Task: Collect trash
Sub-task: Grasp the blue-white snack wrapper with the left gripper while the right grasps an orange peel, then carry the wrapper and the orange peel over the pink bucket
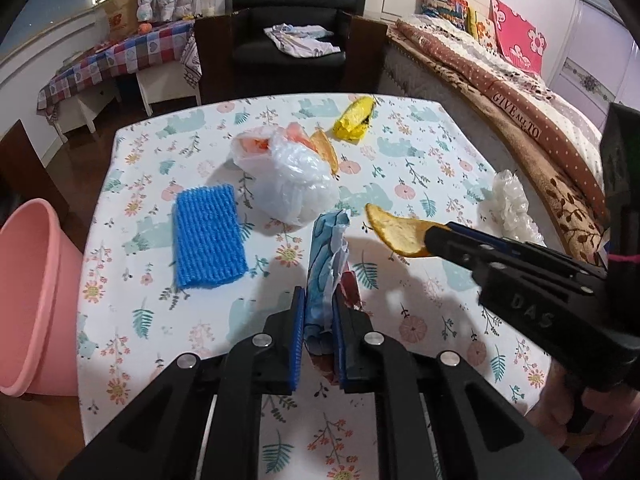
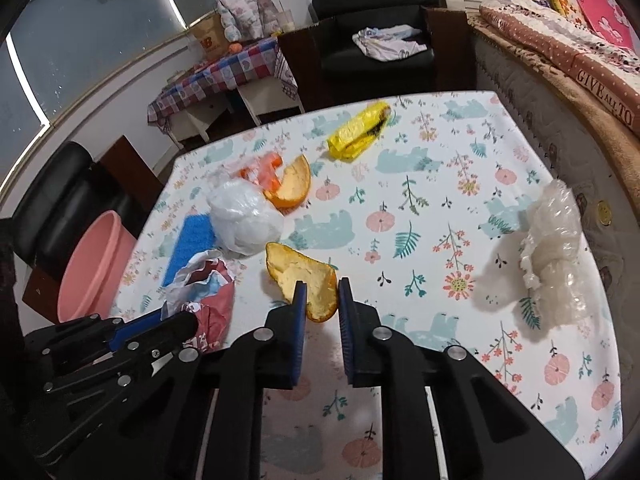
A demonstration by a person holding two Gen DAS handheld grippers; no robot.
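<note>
The left gripper is closed on a crumpled blue-and-red wrapper, which stands up between its blue pads and is lifted over the floral tablecloth. The right gripper pinches a curved orange peel at its near end; the peel sticks out ahead of the fingertips, above the cloth.

Ahead and left of the left gripper lies a blue ribbed sponge cloth. Straight ahead sits a white plastic bag with a second orange peel touching its far side. Farther ahead lies a yellow wrapper. To the right of the right gripper, near the table's edge, lies a bunched clear plastic film. A pink bin stands off the table to the left gripper's left.
</note>
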